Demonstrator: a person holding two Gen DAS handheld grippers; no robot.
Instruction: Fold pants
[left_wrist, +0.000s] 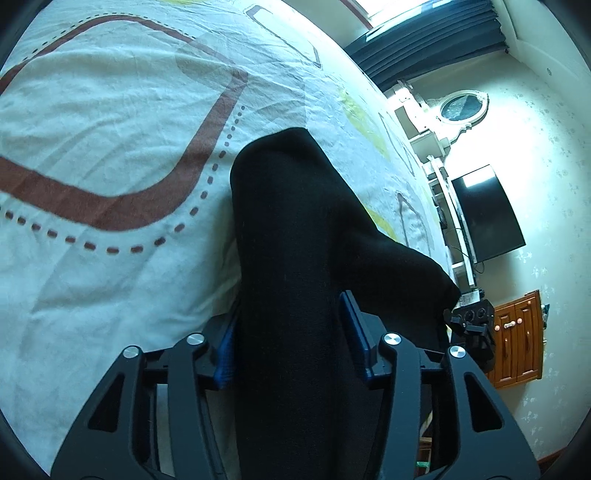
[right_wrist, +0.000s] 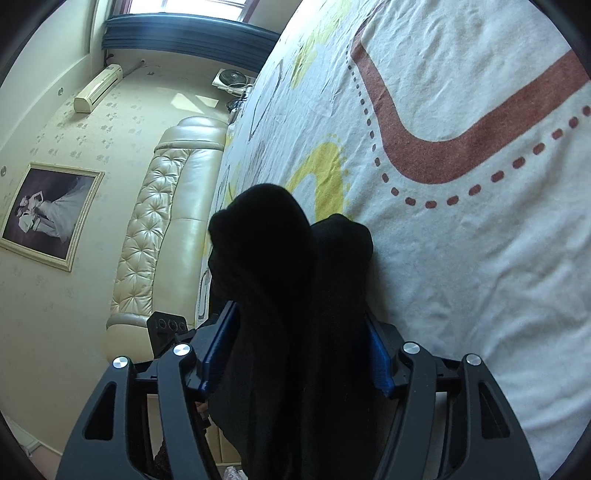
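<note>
wide patterned bedsheet (left_wrist: 110, 110) lies bare beyond the black pants (left_wrist: 295, 258), bunched between both grippers; left gripper (left_wrist: 291, 332) and right gripper (right_wrist: 295, 347) grasp its folds, whose near ends are cut off.

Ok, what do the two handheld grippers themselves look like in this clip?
Both look alike. The left gripper and the right gripper each have matte black linkage arms with triangular cutouts, round silver bolts at the pivots, and two blue pads as fingers. No cables, markings, hands or sleeves show. In the left wrist view the other gripper's black body with round sockets shows at the right edge.
</note>
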